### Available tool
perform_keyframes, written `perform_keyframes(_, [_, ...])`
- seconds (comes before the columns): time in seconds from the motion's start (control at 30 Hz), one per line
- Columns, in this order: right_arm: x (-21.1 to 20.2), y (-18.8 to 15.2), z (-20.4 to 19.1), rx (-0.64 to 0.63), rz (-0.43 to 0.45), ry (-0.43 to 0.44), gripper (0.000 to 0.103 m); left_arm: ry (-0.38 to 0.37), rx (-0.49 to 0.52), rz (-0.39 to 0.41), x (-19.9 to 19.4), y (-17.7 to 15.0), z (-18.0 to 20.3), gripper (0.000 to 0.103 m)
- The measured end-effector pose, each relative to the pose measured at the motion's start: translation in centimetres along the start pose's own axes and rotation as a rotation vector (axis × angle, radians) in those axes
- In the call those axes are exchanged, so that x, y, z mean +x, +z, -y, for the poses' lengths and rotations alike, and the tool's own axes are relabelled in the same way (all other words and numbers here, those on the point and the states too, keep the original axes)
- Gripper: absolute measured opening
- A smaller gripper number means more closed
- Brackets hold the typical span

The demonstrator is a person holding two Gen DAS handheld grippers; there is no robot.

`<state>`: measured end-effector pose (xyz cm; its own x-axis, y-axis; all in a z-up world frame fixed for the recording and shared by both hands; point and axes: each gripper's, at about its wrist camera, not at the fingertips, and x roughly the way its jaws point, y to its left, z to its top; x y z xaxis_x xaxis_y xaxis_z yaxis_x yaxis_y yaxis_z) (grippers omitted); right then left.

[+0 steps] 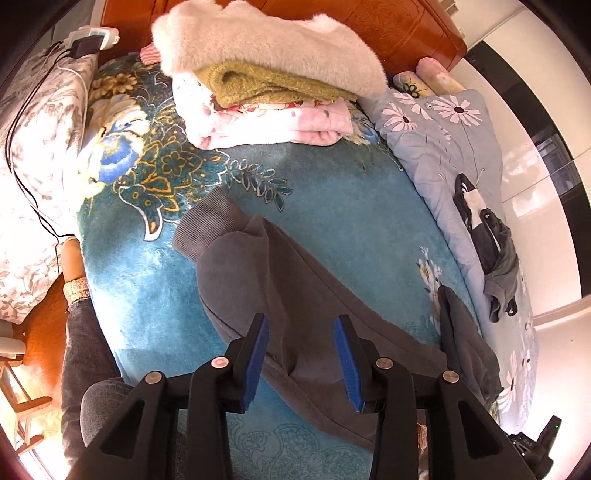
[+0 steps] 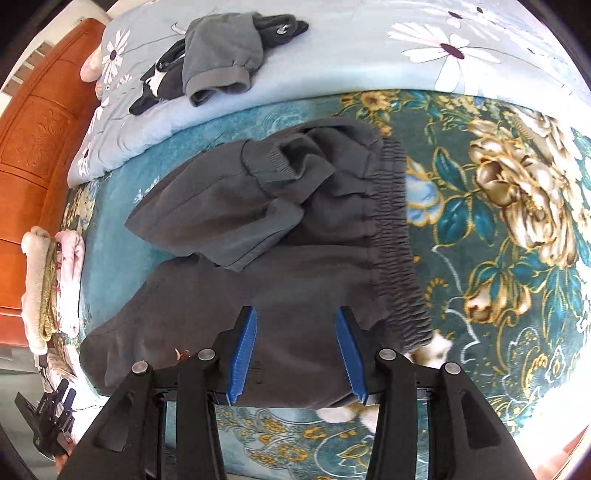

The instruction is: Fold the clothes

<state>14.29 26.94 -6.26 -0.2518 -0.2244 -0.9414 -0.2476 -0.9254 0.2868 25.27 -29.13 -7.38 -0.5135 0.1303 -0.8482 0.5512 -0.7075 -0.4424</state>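
Note:
Dark grey sweatpants [image 2: 280, 236] lie on a teal floral blanket [image 2: 480, 229], elastic waistband [image 2: 395, 240] toward the right. One leg is folded back, its ribbed cuff [image 2: 269, 162] resting near the waist. In the left wrist view the other leg [image 1: 280, 288] stretches out flat, ending in a ribbed cuff [image 1: 201, 225]. My left gripper [image 1: 301, 354] hangs open over that leg. My right gripper [image 2: 297, 354] is open above the hip area, with nothing between its blue pads.
A stack of folded clothes [image 1: 266, 85] sits by the wooden headboard [image 1: 406, 26]. More dark garments [image 2: 214, 55] lie in a heap on the pale blue daisy quilt [image 1: 443, 147]. A person's leg [image 1: 85, 350] is at the bed's left edge. A cable [image 1: 22, 177] crosses a pillow.

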Motion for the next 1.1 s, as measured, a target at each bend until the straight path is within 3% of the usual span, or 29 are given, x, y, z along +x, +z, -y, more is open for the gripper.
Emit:
perform_keyframes(0.13, [0.8, 0.3, -2.6, -0.033, 0.003, 0.029, 0.047, 0.014, 0.047, -0.062, 2.7, 0.0, 1.5, 0.041])
perform_keyframes(0.23, [1.5, 0.5, -4.5, -0.057, 0.005, 0.050, 0.056, 0.040, 0.080, -0.092, 4.9, -0.6, 2.2, 0.041])
perform_keyframes(0.37, [2.3, 0.8, -7.1, -0.090, 0.007, 0.078, 0.056, 0.076, 0.066, -0.152, 7.3, -1.9, 1.5, 0.041])
perform_keyframes(0.6, [2.3, 3.9, -4.5, -0.004, 0.101, 0.018, 0.056, 0.112, 0.042, -0.197, 9.0, -2.8, 0.5, 0.041])
perform_keyframes(0.73, [2.7, 5.9, -7.7, -0.162, 0.132, 0.011, 0.056, 0.117, 0.035, -0.193, 8.6, -2.5, 0.8, 0.041])
perform_keyframes(0.87, [4.2, 6.6, -10.8, -0.305, 0.141, -0.054, 0.056, 0.125, 0.029, -0.173, 7.2, -2.3, 0.5, 0.041])
perform_keyframes(0.97, [3.5, 6.7, -8.6, -0.213, 0.223, -0.052, 0.056, 0.113, -0.017, -0.137, 6.1, -1.8, 0.0, 0.041])
perform_keyframes(1.1, [3.0, 6.4, -2.2, 0.008, 0.235, -0.033, 0.056, 0.094, -0.041, -0.138, 6.1, -1.4, 0.4, 0.042])
